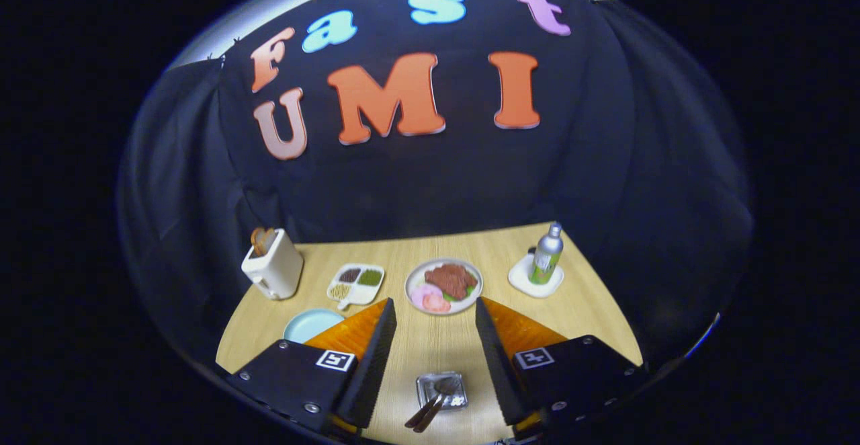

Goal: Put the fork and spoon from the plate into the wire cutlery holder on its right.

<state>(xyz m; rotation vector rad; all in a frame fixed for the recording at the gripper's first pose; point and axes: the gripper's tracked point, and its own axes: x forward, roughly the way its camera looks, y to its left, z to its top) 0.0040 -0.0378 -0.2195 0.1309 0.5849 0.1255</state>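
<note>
A: The gripper (435,344) is hovering over the wooden table (591,310) with its fingers spread wide apart and nothing between them. Where are the fork and spoon lying?

B: Low between the fingers, close in. A small shiny metal plate (451,383) is sitting there, and two utensils (430,406) are resting on it with their heads on the plate and their handles trailing off toward seven o'clock. They are overlapping so closely that I cannot tell fork from spoon.

A: And the wire cutlery holder?

B: I am not making one out. At three o'clock from the metal plate the right finger is blocking the table.

A: So what could be going wrong from here?

B: I am judging three risks. The handles are lying nearly side by side, so a closing pinch could be catching both at once or flicking one off the plate. The plate looks light and slick, so a downward press may be tipping or sliding it. And swinging right blind could be knocking the holder.

A: Anything farther off in danger?

B: The food plate (444,286) at twelve o'clock, the bottle (546,254) on its coaster at one, the divided tray (356,284), the blue dish (311,325) and the toaster (272,265) around ten are all sitting well beyond the fingertips.
</note>
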